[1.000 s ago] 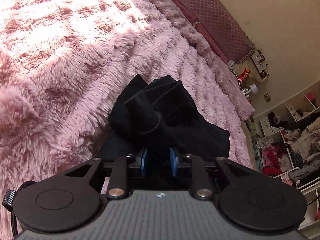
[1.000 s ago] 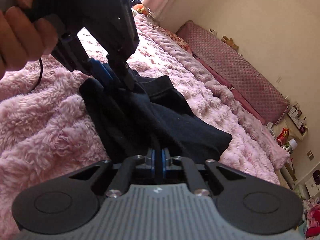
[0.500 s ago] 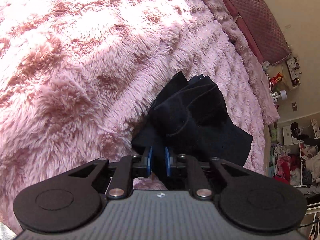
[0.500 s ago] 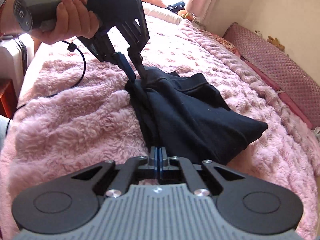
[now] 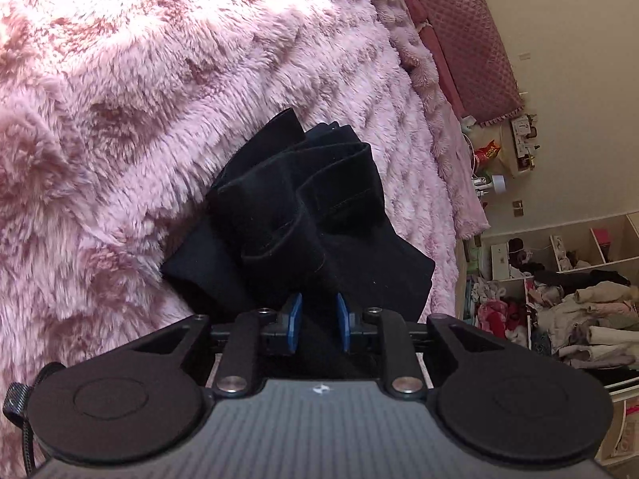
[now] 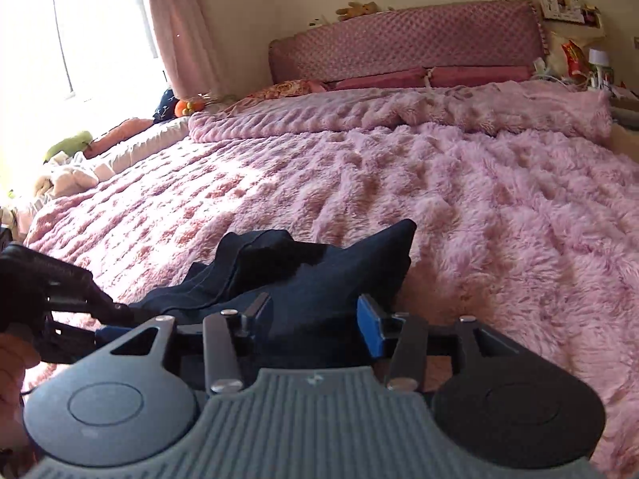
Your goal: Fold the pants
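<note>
The left gripper (image 5: 317, 321) has its blue-padded fingers (image 5: 294, 315) parted, with dark cloth lying in the gap between them; neither pad visibly presses on it, so the fingers stand open over the fabric rather than pinching it. The right gripper (image 6: 315, 321) has its fingers (image 6: 369, 329) spread wider still, one blue pad plain on the side toward the headboard, the other mostly hidden behind cloth, and the near edge of the garment sits loose between them. The pants (image 5: 295, 223), black to dark navy, lie bunched in a rumpled heap on the bed, straight ahead of both grippers; from the left wrist view their stitched hems and folded bands pile up on the heap, and from the right wrist view one corner of the pants (image 6: 339, 267) stands up in a peak pointing toward the headboard. Under the pants spreads a shaggy pink blanket (image 6: 459, 183) that covers the bed, with a second ridged pink throw (image 6: 359, 109) rumpled between the pants and the headboard. The quilted rose headboard (image 6: 403, 54) backs the bed against a cream wall, with a small plush toy (image 6: 357, 10) resting on top of it. Beside the headboard, away from the window, a cluttered nightstand (image 6: 575, 60) holds a red snack bag. Beyond the bed's edge in the left wrist view, open shelves (image 5: 567, 279) are stuffed with clothes.
</note>
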The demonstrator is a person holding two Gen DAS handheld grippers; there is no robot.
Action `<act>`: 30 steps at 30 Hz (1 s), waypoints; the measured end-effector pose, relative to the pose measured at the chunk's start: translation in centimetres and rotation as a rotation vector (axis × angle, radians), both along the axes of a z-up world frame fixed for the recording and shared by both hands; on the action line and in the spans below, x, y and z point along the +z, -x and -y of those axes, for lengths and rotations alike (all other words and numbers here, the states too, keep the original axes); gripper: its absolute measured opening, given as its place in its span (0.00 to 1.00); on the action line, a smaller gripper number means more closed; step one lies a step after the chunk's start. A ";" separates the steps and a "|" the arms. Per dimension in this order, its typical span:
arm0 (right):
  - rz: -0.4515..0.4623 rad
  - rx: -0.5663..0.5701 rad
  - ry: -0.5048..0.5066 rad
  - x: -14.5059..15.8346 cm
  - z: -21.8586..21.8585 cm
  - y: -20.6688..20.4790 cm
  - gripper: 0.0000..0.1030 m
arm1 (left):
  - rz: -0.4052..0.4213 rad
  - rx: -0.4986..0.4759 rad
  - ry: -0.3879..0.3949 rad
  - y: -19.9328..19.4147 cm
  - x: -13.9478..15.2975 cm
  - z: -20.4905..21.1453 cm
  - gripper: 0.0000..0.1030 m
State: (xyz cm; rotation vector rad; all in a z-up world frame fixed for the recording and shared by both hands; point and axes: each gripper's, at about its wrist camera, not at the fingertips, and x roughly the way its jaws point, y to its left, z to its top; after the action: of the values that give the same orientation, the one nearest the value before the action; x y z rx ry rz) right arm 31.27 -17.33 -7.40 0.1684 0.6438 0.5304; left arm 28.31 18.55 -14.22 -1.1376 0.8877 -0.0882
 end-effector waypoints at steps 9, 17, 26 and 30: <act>-0.062 0.045 -0.233 0.2 0.1 -3.1 0.46 | 0.004 0.059 0.087 2.6 -1.0 1.0 0.42; -0.313 0.197 -0.266 -2.7 -3.6 -7.0 0.30 | 0.059 -0.003 0.179 1.3 -3.5 2.3 0.39; -0.495 0.105 -0.247 -5.2 -3.1 -9.6 0.00 | -0.036 0.058 0.236 -0.2 -5.2 3.5 0.11; -0.475 0.091 -0.197 -5.2 -3.5 -9.5 0.00 | -0.004 0.052 0.155 1.4 -3.8 3.8 0.04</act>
State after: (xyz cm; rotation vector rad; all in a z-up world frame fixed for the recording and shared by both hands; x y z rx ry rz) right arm 40.75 -13.84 -12.62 0.4608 1.0647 0.6479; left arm 26.96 14.73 -18.05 -1.3050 0.8653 -0.1141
